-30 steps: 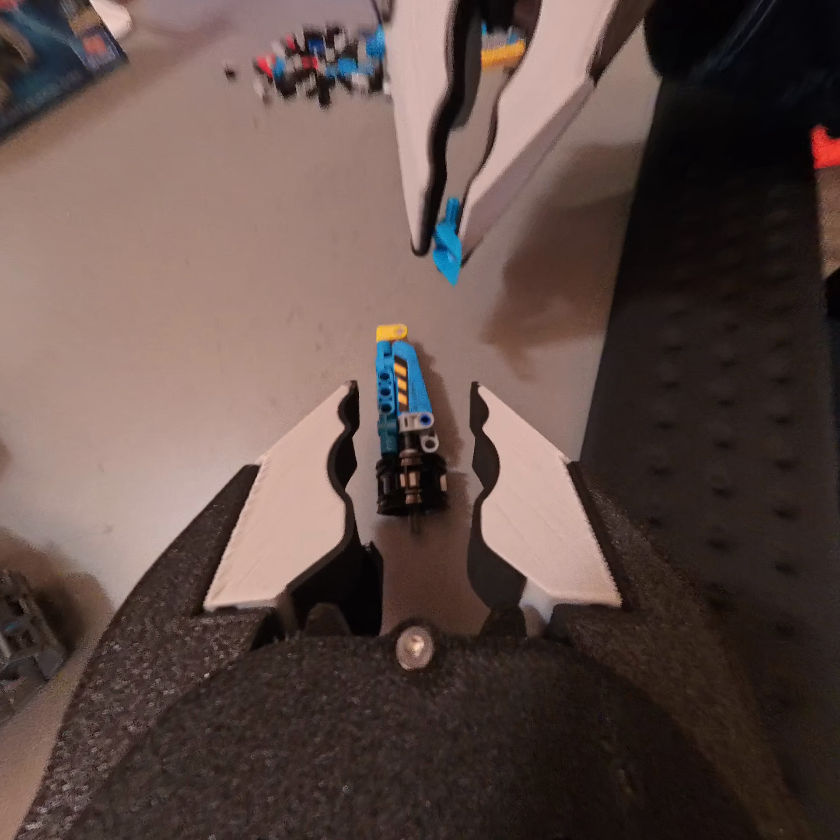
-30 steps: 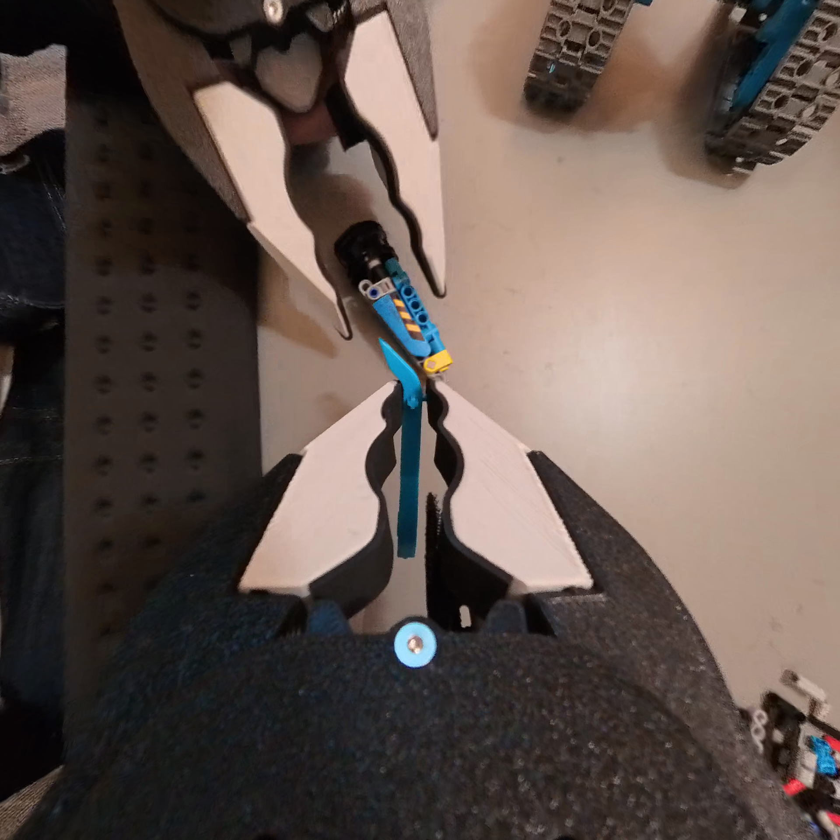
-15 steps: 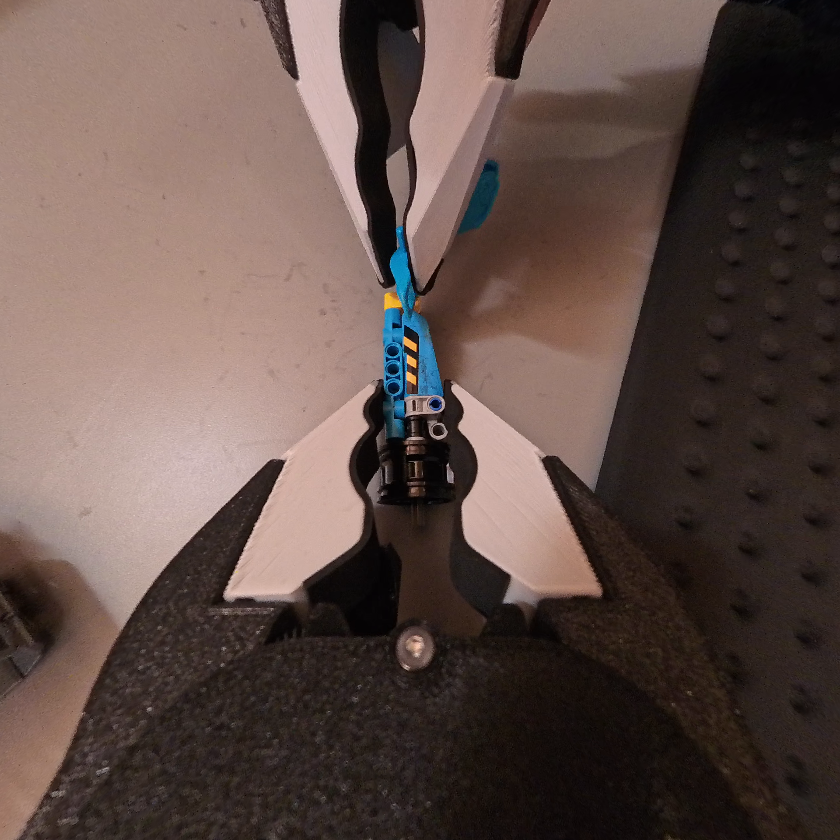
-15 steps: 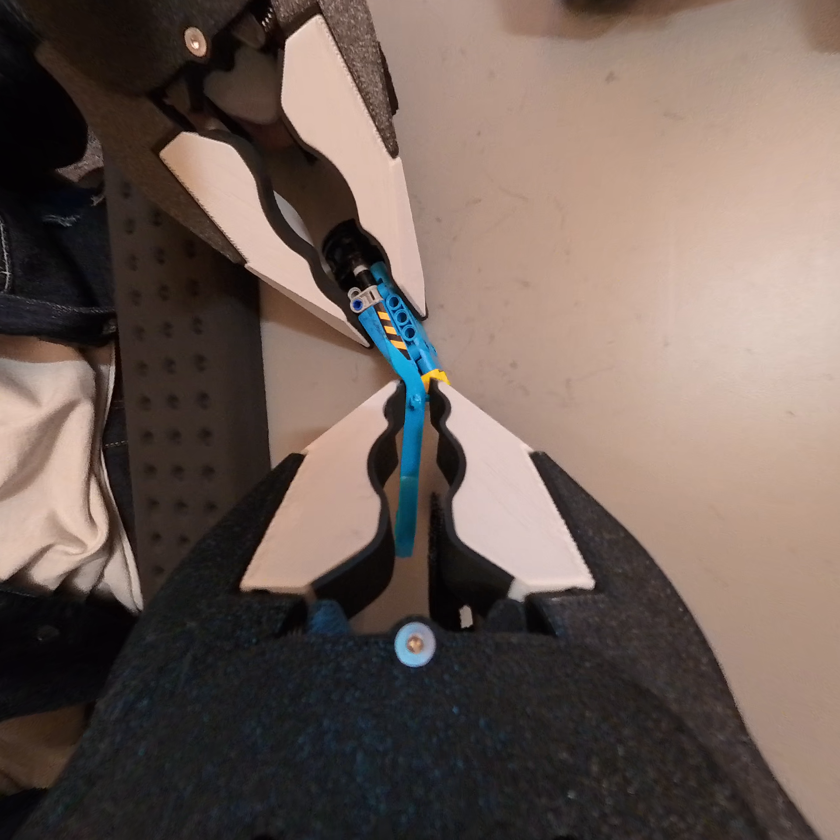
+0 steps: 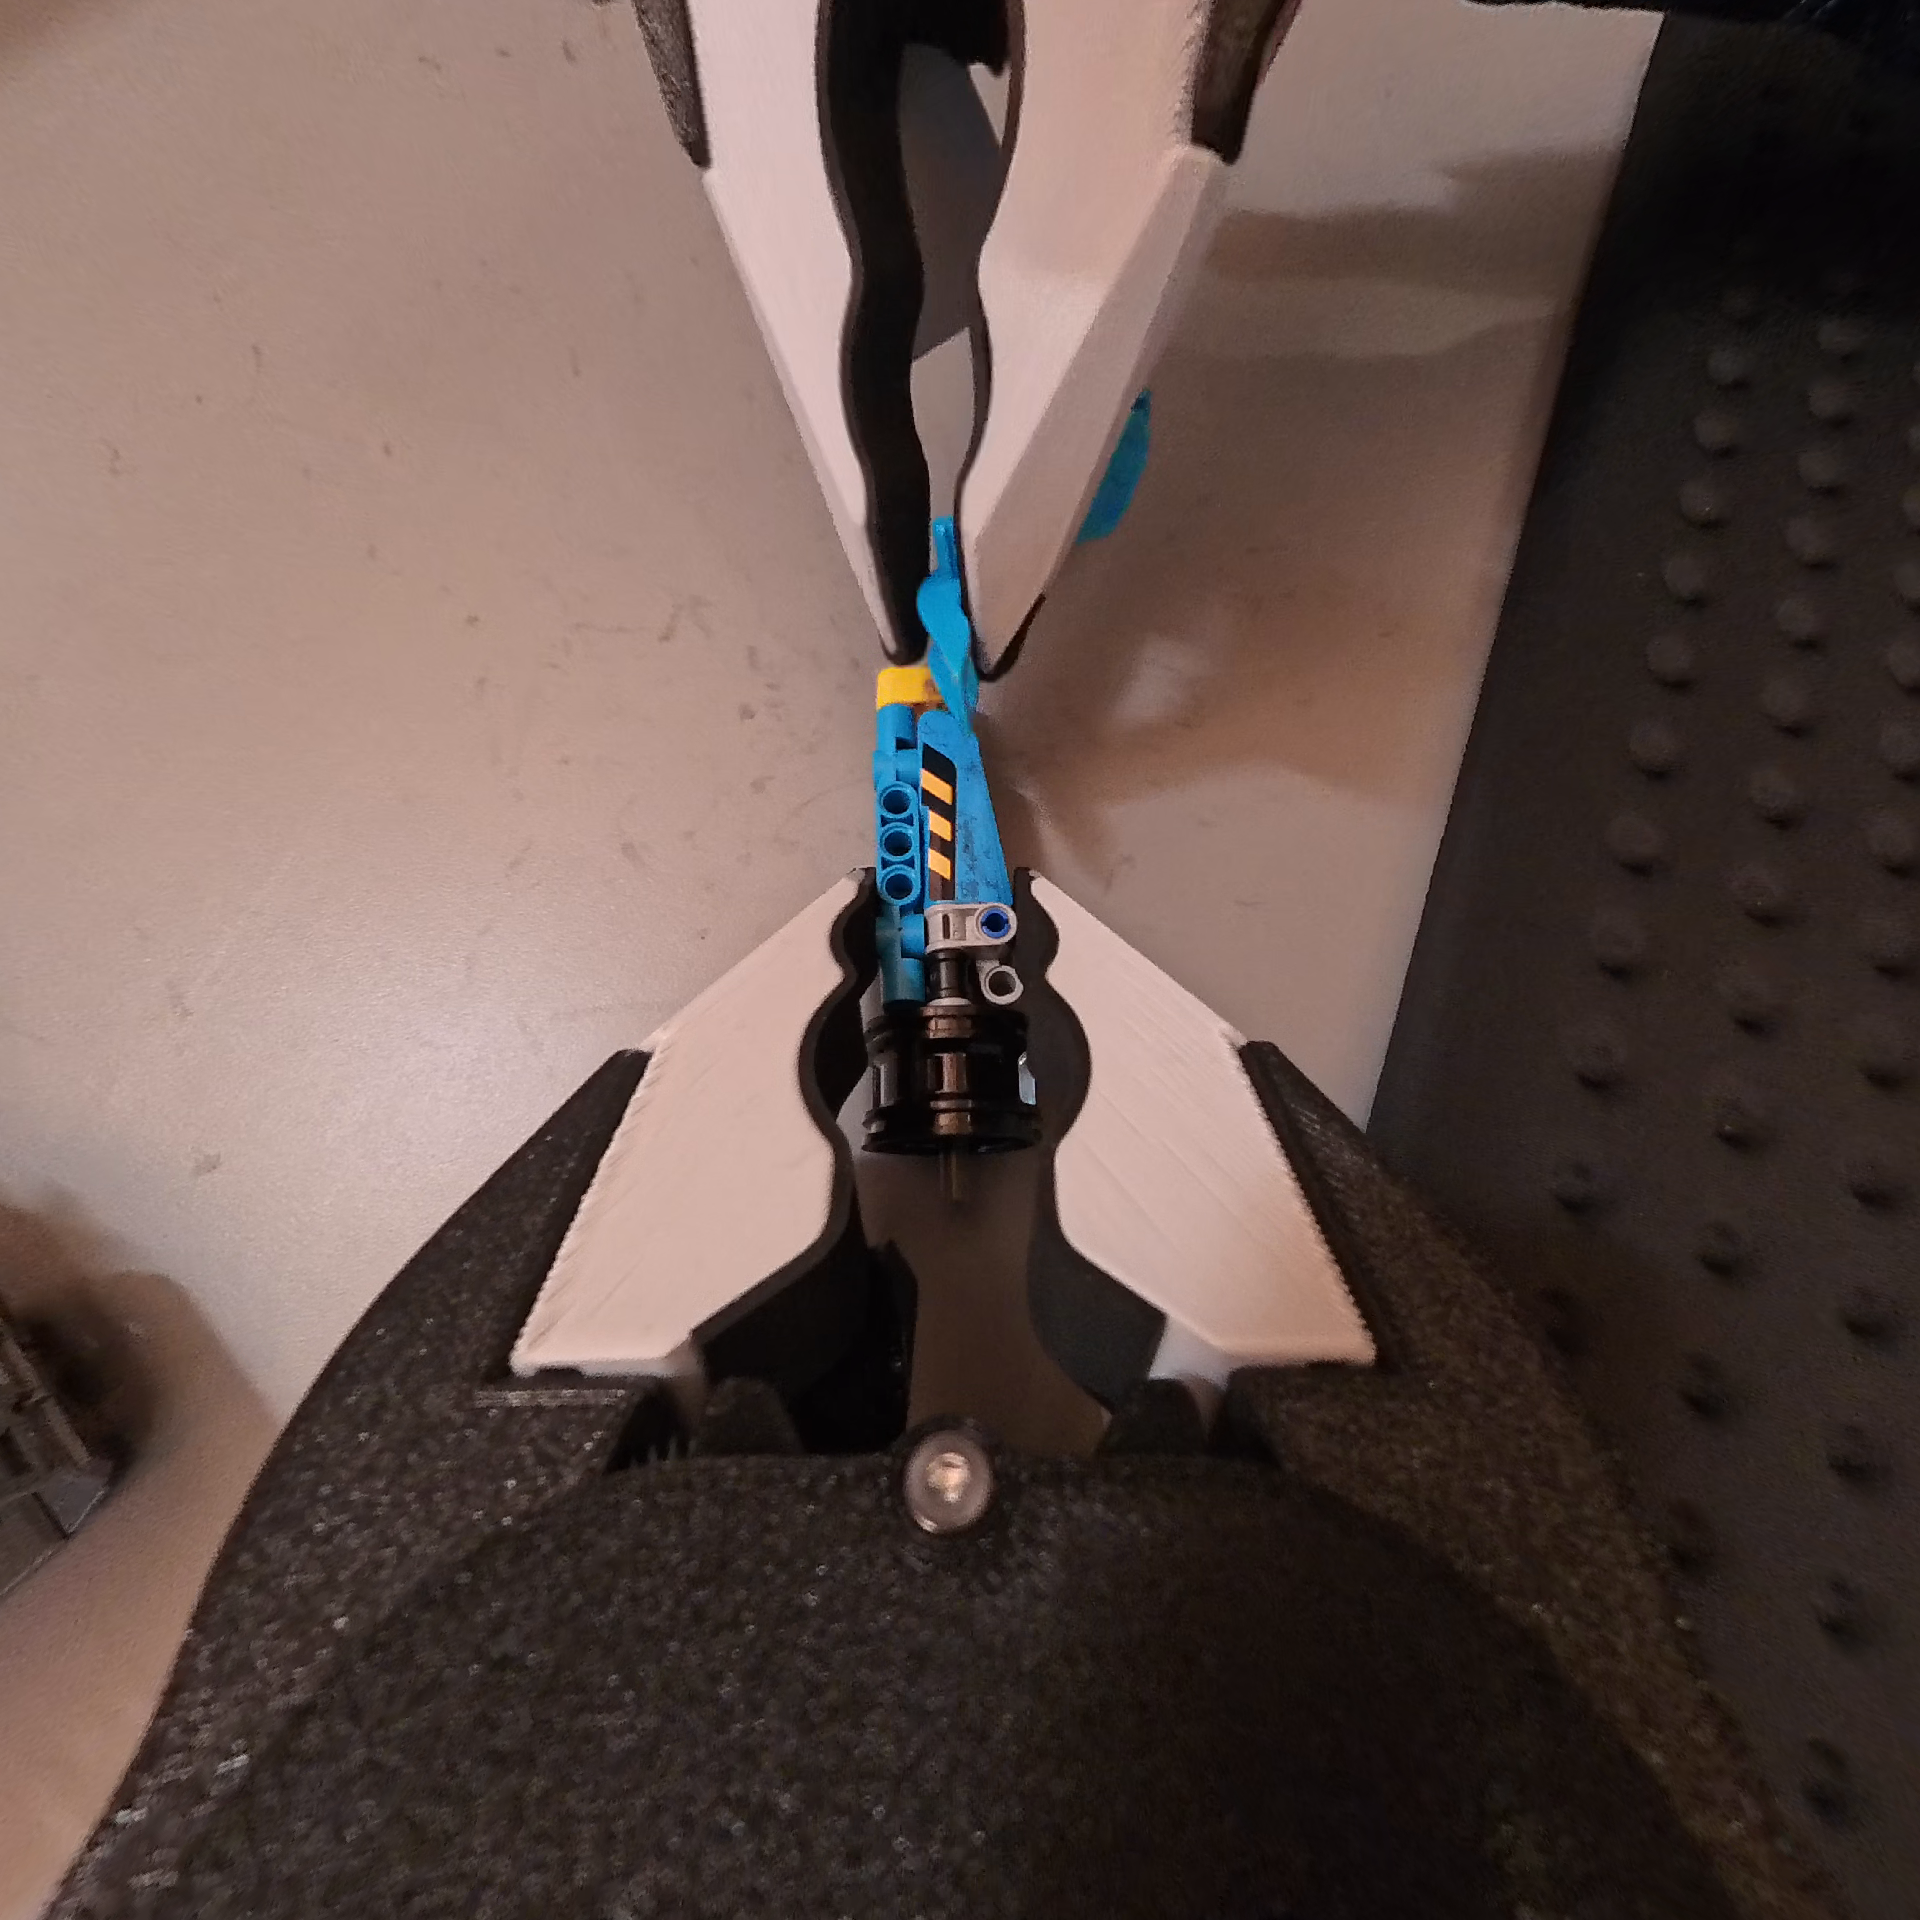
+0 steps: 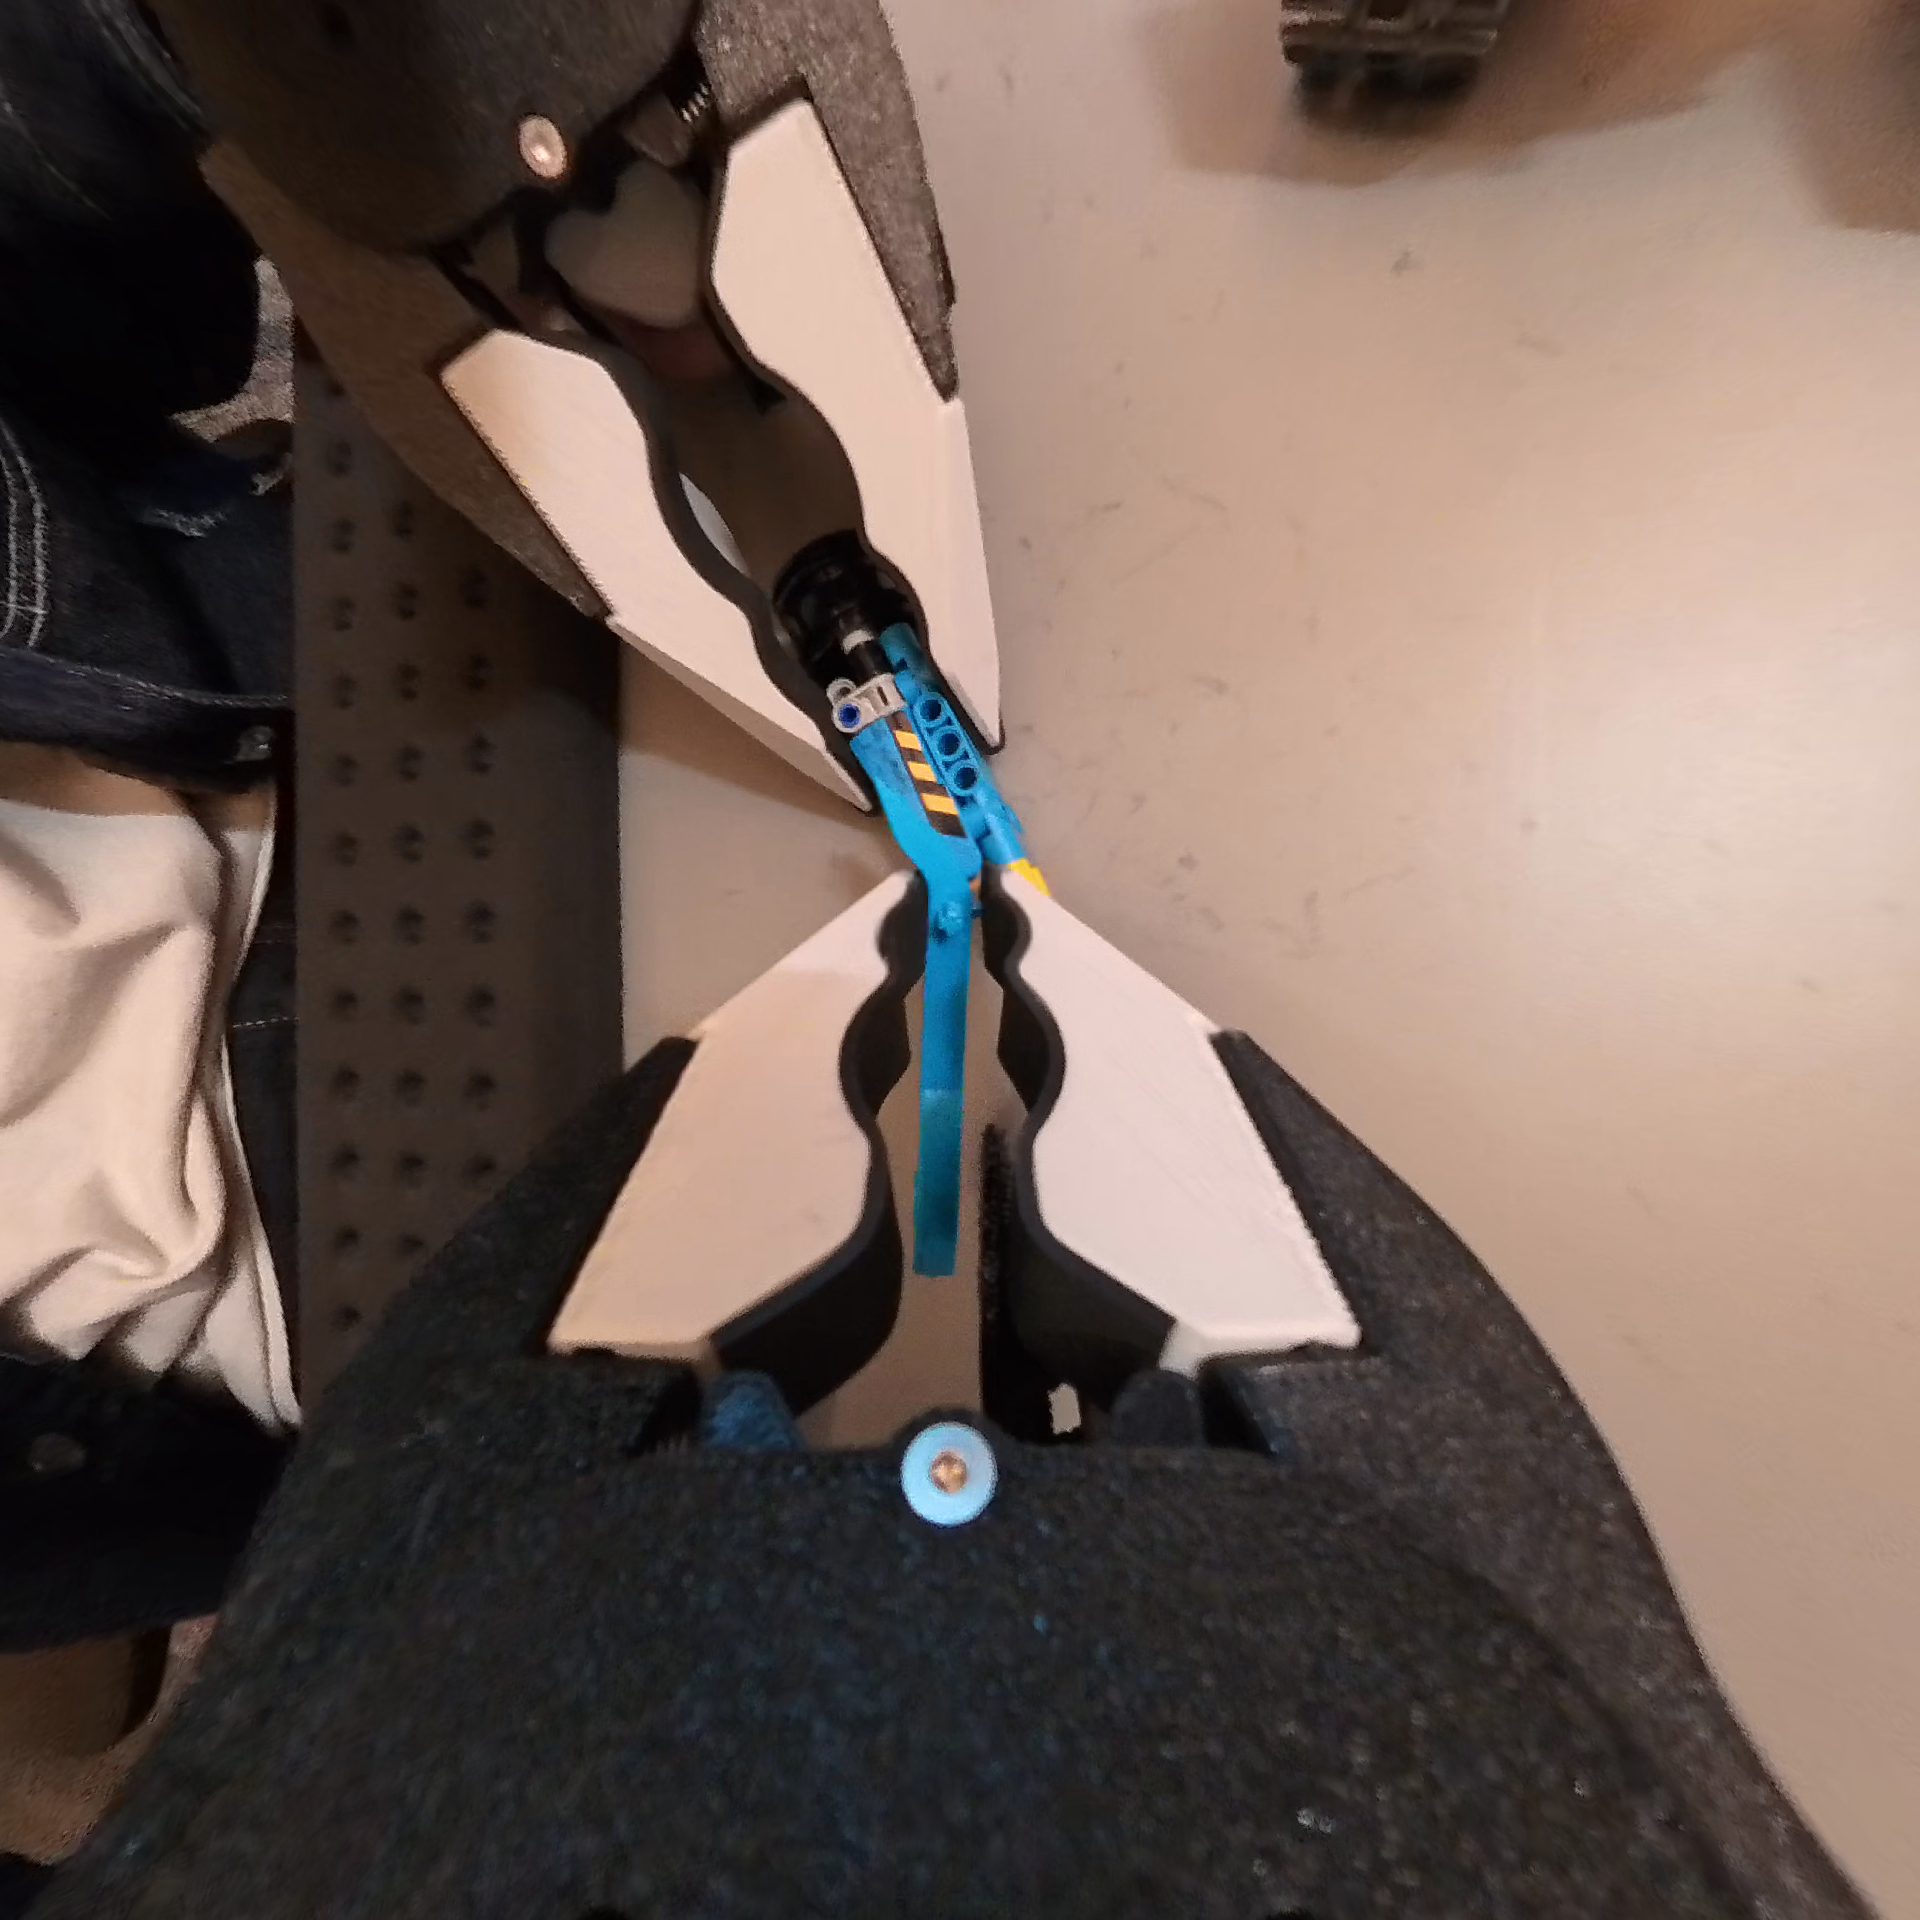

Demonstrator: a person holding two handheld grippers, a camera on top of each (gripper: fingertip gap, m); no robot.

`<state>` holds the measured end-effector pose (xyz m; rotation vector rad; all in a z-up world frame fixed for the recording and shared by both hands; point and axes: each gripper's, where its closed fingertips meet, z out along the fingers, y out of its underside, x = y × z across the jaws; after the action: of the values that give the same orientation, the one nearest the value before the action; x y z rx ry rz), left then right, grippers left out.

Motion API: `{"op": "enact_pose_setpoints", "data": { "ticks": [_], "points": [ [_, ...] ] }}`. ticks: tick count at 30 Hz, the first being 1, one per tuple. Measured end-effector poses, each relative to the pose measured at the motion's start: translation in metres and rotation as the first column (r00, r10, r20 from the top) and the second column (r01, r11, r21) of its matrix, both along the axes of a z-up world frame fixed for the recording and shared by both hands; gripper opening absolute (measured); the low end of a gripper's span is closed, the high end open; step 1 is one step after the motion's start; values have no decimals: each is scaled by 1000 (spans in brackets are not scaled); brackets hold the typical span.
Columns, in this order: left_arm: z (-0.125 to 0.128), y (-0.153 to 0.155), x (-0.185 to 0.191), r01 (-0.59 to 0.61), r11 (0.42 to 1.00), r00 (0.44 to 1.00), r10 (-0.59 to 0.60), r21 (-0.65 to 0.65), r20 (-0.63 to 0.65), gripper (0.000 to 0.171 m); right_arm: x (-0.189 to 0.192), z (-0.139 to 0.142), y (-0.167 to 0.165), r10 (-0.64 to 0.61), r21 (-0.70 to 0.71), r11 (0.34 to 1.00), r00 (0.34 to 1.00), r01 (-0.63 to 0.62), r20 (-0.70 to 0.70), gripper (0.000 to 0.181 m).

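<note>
While the blue assembly (image 5: 940, 831) sits clamped at its black wheel end in the left gripper (image 5: 943, 904), the right gripper (image 6: 951, 894) pinches a blue blade (image 6: 940, 1091) against its yellow tip, above the tan table (image 5: 364, 520), beside a studded mat (image 5: 1714, 727).

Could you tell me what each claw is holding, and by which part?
Left claw: toy assembly, by its black end. Right claw: blue strip, near its tip.

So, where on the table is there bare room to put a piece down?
The beige table is bare left of the meeting grippers, up to the grey track piece. In the right wrist view, bare room lies below another track piece. Crowded: left gripper, brick assembly, right gripper, blue blade.
</note>
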<state>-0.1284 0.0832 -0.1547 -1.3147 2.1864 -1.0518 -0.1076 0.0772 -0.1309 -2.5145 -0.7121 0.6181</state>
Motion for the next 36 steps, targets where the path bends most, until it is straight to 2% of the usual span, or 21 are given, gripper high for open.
{"op": "enact_pose_setpoints", "data": {
  "ticks": [17, 21, 26, 36],
  "points": [
    [0, 0, 0, 3, 1000, 1000, -3, -1, -1, 24, 4, -4, 2, 1, -17, 1000, 1000, -1, 13, 8],
    [0, 0, 0, 5, 1000, 1000, -5, 0, -1, 24, 5, -5, 4, 3, -13, 1000, 998, -3, 56, 8],
    [0, -1, 0, 10, 1000, 1000, -10, 0, -1, 24, 5, -5, 2, 47, -20, 999, 992, -45, 118, 8],
    [0, -2, 0, 16, 1000, 1000, -16, 1, -1, 25, 4, -5, -1, 91, -7, 996, 989, -91, 115, 8]
  ]
}}
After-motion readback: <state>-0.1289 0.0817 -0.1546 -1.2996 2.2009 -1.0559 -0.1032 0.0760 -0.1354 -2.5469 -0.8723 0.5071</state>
